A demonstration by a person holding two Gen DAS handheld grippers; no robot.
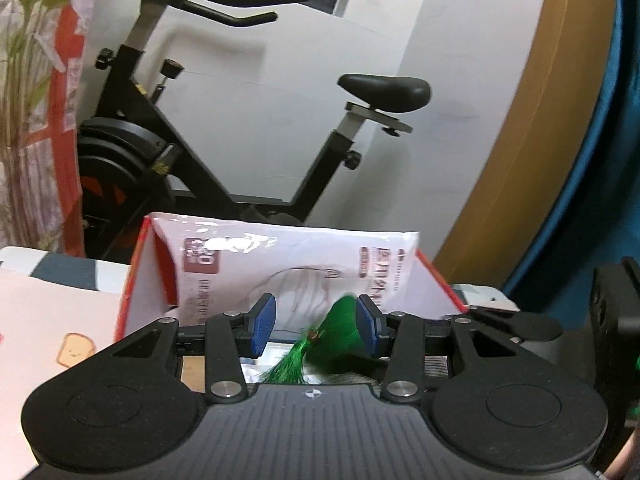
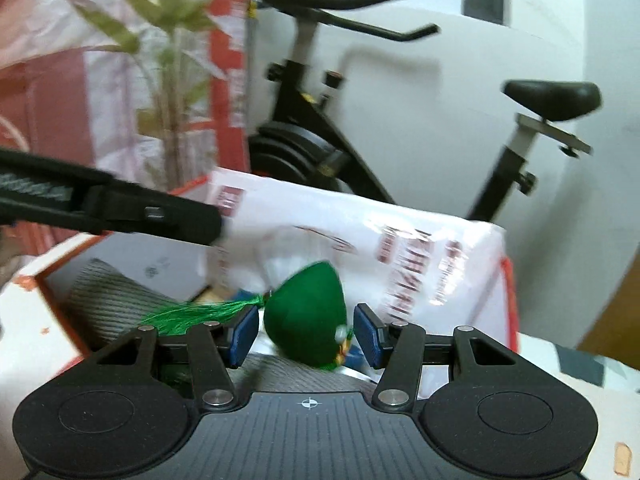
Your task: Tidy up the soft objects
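A green stuffed sachet with a green tassel lies between the blue pads of my right gripper, with a small gap on each side. It hangs or rests low inside a white box with red edges. In the left wrist view the same sachet shows beyond the spread pads of my left gripper; it overlaps the right pad and is apart from the left one. One black finger of the left gripper reaches over the box. A white printed plastic package stands at the box's back.
Grey ribbed fabric lies in the box at the left. A black exercise bike stands behind the box against a white wall. A leafy plant and red-and-white bags are at the left. A pale sheet with a toast print lies left of the box.
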